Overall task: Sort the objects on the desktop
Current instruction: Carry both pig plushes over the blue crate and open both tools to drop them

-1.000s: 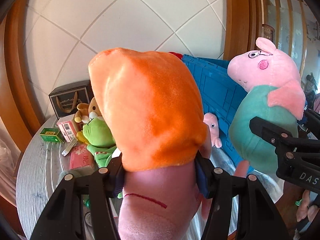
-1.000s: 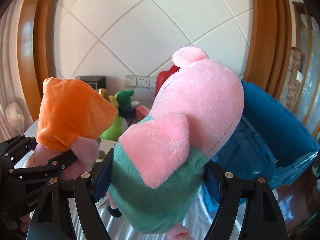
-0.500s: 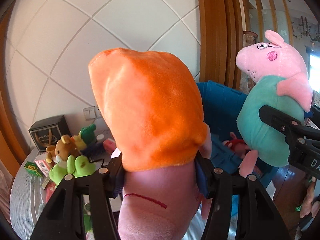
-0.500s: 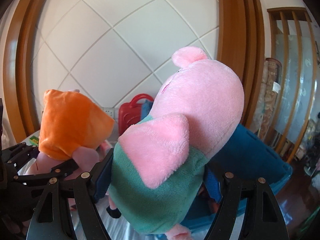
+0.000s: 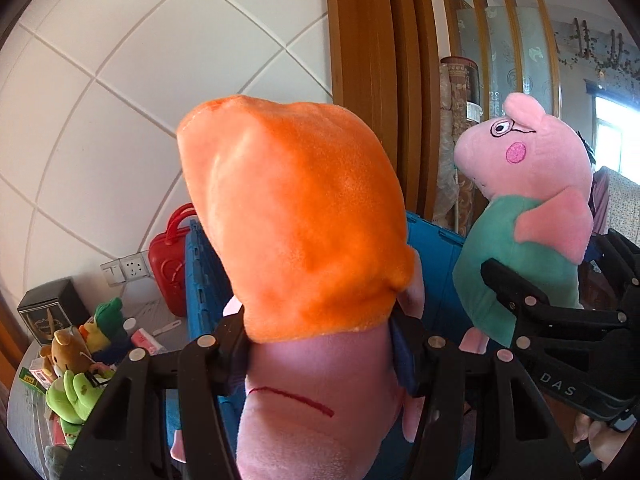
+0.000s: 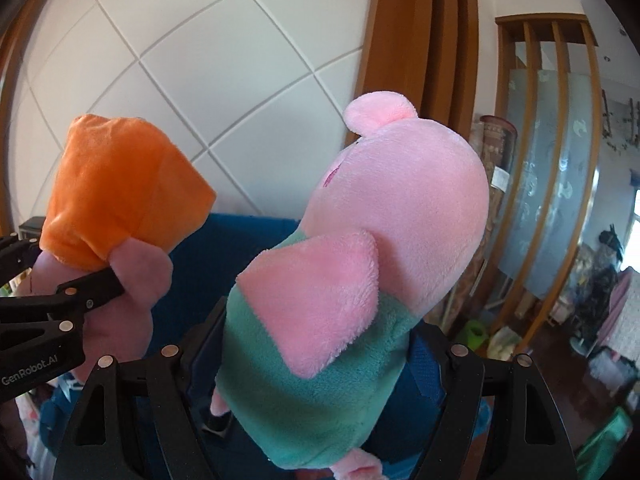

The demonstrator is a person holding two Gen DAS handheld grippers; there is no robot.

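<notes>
A white tiled wall [image 5: 140,92] with wood trim fills the background, and below it the blue crate [image 5: 436,264] stands open right in front of you, its rim just beyond both toys. It looks roomy enough for both, though its floor is mostly hidden from here.

Your right gripper [image 6: 320,364] is clamped on the green-shirted pig [image 6: 360,280] around its belly; the plush bulges past the jaws, so it is soft and light and will squash rather than slip. Your left gripper [image 5: 320,344] pinches the orange-dressed pig [image 5: 296,220] at the neck, head towards the camera and dress up. Both hang in the air, near each other but apart.

Mid-body is the right hold for such toys: thin arms and legs would flop loose.

Mind the crate's near wall and the red case [image 5: 170,260] beside it on the left. The small toys [image 5: 76,364] and boxes at far left lie well apart from your path. I'd judge that lowering one pig at a time avoids the grippers knocking together.
</notes>
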